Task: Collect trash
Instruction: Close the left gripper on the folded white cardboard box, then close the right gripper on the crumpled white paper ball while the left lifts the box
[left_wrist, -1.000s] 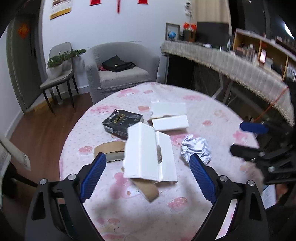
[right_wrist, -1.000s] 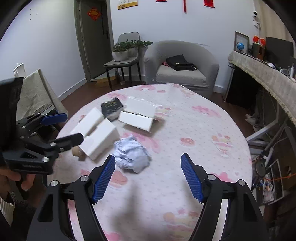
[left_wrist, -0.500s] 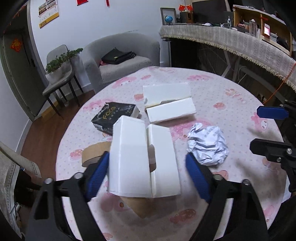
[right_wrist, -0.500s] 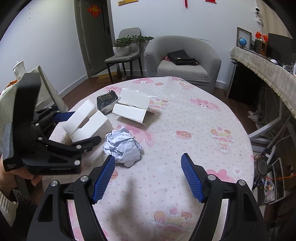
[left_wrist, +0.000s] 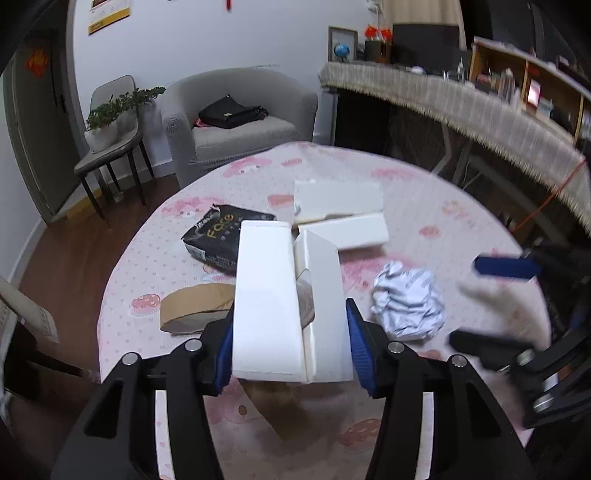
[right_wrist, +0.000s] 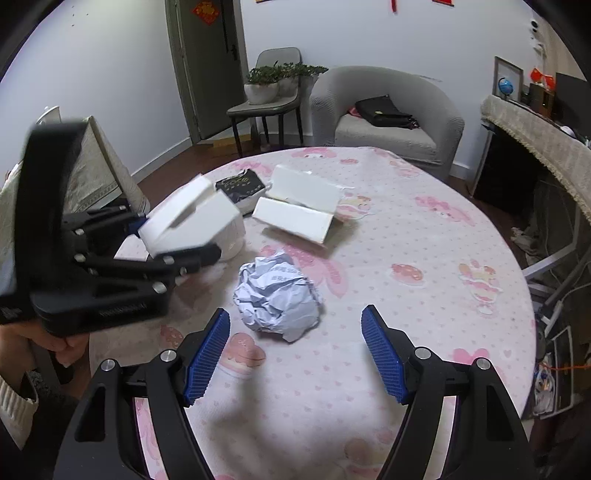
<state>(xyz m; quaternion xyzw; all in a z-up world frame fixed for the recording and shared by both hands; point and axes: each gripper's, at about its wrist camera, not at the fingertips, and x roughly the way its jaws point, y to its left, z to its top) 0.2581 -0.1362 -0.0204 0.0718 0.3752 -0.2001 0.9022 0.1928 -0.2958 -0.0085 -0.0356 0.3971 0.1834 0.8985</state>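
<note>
Dim indoor light (fisheye edges), slight blur.

Bare cloth (right_wrist: 424, 314) right of paper ball (right_wrist: 279, 297)

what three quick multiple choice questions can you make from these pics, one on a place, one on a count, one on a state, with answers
1. Where does the crumpled paper ball lie?
A. on the armchair
B. on the table ahead of the right gripper
C. on the floor

2. How many white boxes are in view, held or lying?
A. one
B. two
C. four

3. How do the left gripper's jaws stand?
A. closed on a white box
B. wide open over bare cloth
C. closed on the black packet

Answers:
1 B, the ball sits on the pink tablecloth just beyond the open jaws.
2 B, one box is in the left gripper and another open white box lies further back.
3 A, both blue pads sit against the box's sides, the jaws having just been closing on it.
</note>
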